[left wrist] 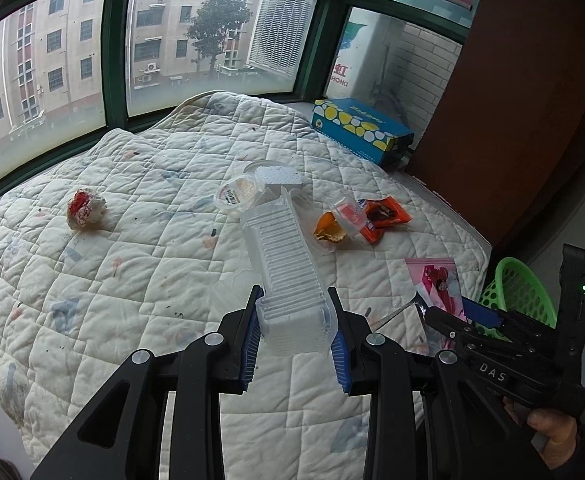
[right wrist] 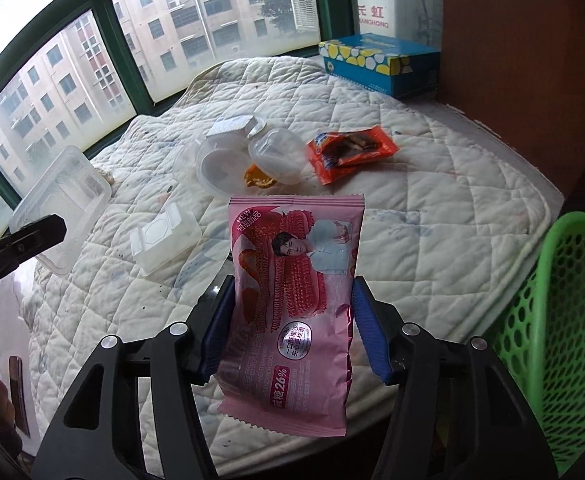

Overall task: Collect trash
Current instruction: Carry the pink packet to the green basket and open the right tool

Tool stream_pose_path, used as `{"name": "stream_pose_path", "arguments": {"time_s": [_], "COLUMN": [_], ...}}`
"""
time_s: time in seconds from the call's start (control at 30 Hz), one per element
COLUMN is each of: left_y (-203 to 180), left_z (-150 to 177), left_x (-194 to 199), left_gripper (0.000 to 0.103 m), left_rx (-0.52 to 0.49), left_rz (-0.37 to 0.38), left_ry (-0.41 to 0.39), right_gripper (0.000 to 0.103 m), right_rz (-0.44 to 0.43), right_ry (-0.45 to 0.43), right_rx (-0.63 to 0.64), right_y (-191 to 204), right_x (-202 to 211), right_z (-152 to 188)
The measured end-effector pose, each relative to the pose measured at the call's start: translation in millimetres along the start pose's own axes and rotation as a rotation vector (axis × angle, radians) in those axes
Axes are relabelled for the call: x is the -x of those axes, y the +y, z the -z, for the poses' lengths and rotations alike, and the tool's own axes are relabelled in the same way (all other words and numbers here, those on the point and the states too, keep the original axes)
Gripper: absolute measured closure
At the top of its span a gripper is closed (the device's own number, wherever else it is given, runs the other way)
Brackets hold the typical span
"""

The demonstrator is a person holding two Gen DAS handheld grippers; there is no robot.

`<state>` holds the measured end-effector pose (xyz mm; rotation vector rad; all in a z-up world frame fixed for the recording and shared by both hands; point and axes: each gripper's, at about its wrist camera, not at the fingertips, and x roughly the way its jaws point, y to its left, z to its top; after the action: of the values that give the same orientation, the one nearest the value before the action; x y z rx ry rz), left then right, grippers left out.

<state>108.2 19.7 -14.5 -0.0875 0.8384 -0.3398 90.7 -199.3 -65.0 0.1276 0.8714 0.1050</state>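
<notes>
Blue pads of the left gripper (left wrist: 294, 330) press on both sides of a clear ribbed plastic tray (left wrist: 282, 264), which sticks out ahead of it, lifted above the white quilt (left wrist: 140, 208). Beside it, the right gripper (right wrist: 294, 320) has a pink snack wrapper (right wrist: 292, 300) standing upright between its pads, the foil touching them on both sides and bowed a little; a hand (left wrist: 548, 432) shows at that gripper's handle in the left wrist view. Just to the right of the wrapper, off the quilt's edge, stands a green mesh basket (right wrist: 564, 312). On the quilt near the grippers lies a small clear lidded box (right wrist: 164, 240). Farther on, near the middle, sit clear round cups (right wrist: 248, 156) with an orange scrap (right wrist: 258, 178) against them, and an orange wrapper (right wrist: 350, 152) just to their right. A crumpled red and white ball of paper (left wrist: 86, 208) lies well apart on the left. At the far corner, against the green window frame (left wrist: 112, 60), rests a blue tissue box (right wrist: 380, 66) with yellow and white dots
</notes>
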Motion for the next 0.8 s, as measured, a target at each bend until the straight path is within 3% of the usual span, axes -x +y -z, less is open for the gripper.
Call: {"name": "stream_pose_path", "arguments": {"time_s": [0.43,0.8], "left_y": [-107,-196], "left_z": [-4,-7], "left_x": [-10,-18], "left_gripper": [0.073,0.073], "left_rx": [-0.131,-0.260], "left_rz": [0.132,0.233], "left_ry": [0.014,0.027], "right_gripper": [0.046,0.042], "right_rz": [0.129,0.256], "right_ry": [-0.139,-0.164], "right_rx": [-0.095,-0.192], "right_y": [-90,-165], "right_x": [90,129], "right_z": [8,37]}}
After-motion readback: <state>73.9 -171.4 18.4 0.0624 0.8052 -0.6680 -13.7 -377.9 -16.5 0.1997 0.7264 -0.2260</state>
